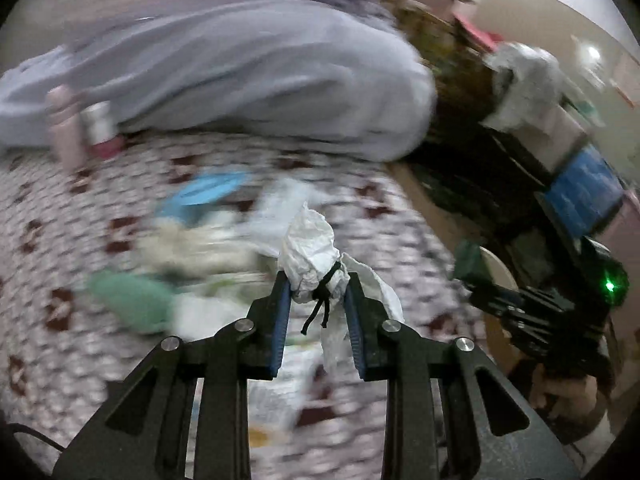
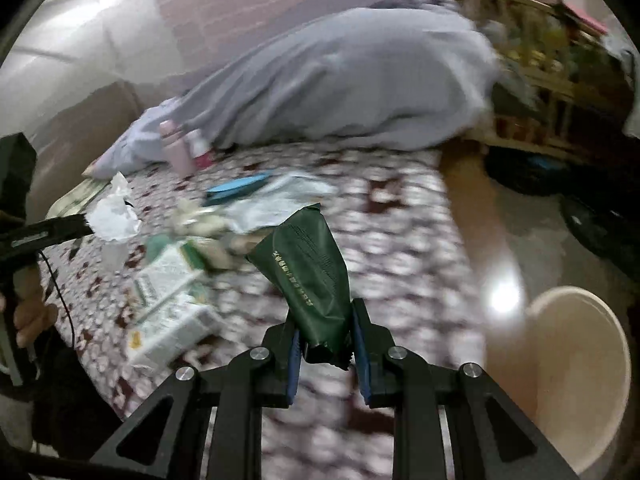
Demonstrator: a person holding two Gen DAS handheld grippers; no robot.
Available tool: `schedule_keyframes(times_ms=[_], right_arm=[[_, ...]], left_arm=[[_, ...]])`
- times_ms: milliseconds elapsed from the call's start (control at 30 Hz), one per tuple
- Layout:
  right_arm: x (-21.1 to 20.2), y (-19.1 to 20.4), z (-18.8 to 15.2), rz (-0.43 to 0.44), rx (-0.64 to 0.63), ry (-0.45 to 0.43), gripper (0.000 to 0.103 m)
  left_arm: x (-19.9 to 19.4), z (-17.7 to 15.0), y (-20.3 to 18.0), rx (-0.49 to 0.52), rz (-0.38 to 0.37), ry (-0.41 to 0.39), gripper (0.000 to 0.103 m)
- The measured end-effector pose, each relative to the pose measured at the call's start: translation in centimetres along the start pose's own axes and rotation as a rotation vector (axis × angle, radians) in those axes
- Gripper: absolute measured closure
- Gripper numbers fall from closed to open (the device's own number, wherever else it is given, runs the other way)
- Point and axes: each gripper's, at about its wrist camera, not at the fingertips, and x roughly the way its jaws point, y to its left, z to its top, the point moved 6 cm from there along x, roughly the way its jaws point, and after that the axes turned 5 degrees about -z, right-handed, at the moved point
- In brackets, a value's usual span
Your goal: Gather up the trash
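My left gripper (image 1: 316,286) is shut on a crumpled white tissue (image 1: 310,246) with a black string round it, held above the patterned bed cover (image 1: 60,240). The tissue also shows in the right wrist view (image 2: 114,212). My right gripper (image 2: 324,340) is shut on a dark green wrapper (image 2: 308,276) and holds it above the bed; the wrapper shows in the left wrist view (image 1: 468,260). More litter lies on the bed: white packets (image 2: 168,304), papers (image 2: 280,196), a blue flat thing (image 2: 236,188) and a green scrap (image 1: 132,296). The frames are blurred.
A beige bin (image 2: 568,364) stands on the floor at the right of the bed. A grey duvet (image 1: 240,72) lies across the far side. A pink bottle (image 2: 176,152) and a white bottle (image 1: 98,120) stand by it. Shelves (image 2: 552,72) stand at the right.
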Motion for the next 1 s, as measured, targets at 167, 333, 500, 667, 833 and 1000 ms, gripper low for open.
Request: schedule_keyframes(times_ms=[167,333,500,667,833,1000], right_arm=[[-2.8,-7.4,-1.7,-0.118,0.077,0.005,0.081],[-4.6,-15.1,-4.5,-0.23,0.19,0.034,0.081],[-5.0,-20.5,-6.8,-0.295,0.283,0.061,0.081],[-5.1,-24.0,-8.4,-0.336,0.359,0.07,0.081],[-4.9,-25.1,-9.0,-0.353,0.404,0.043,0.045],[-4.1,-24.0,-8.7,-0.336,0.378,0.061,0.045]], left_arm=[[4.7,0.3,-8.5,0.092,-0.088,0.069,0.079],[10.4,0.3,-15.7,0.14,-0.162,0.139,0.079],[14.7,0.0,-20.7,0.148,-0.221,0.2,0.078],[17.6,0.0,-23.5,0.119,-0.271,0.225,0.061],[18.4,-0.1,-24.6,0.11,-0.287,0.232,0.04],[17.4,-0.3,-22.9,0.123,-0.21,0.213,0.04]])
